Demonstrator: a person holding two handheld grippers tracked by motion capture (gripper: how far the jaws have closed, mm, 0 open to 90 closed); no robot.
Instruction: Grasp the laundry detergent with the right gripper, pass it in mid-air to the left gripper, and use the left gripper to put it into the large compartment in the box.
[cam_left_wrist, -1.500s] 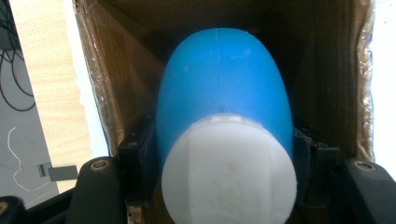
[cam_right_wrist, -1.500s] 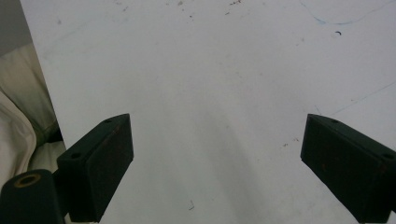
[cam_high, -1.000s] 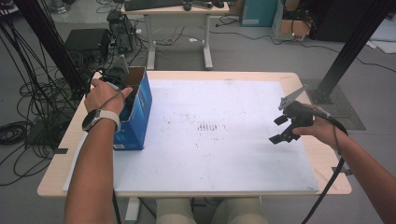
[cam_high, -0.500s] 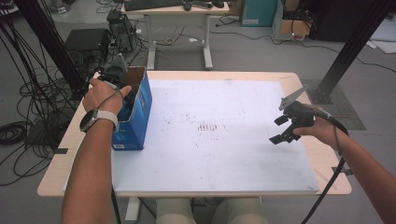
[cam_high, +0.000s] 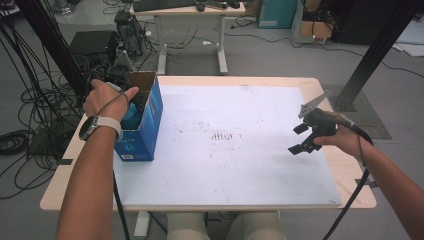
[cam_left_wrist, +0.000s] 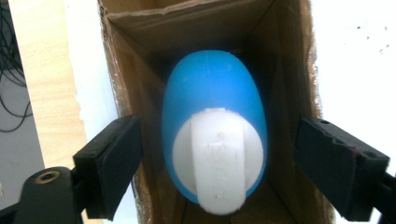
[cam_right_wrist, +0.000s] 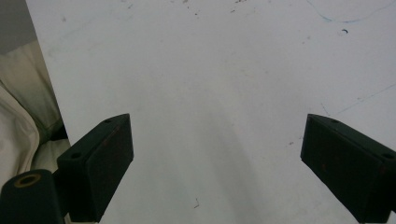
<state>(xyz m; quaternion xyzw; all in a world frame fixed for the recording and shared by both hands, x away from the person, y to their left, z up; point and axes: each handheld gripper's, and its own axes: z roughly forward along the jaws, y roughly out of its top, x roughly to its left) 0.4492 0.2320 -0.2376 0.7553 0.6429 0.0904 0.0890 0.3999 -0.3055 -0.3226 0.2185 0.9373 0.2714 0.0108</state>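
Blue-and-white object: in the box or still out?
In. The blue-and-white object lies inside the cardboard box; the left tool, just opening, stands clear.

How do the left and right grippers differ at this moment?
The left gripper is over the blue box, its jaws either side of a blue-and-white object and just opened; the right gripper hovers above the bare white mat. Both stand open, gripping nothing.

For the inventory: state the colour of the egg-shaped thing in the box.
Blue, with a white base and strap; the egg-shaped thing shows best in the left gripper view.
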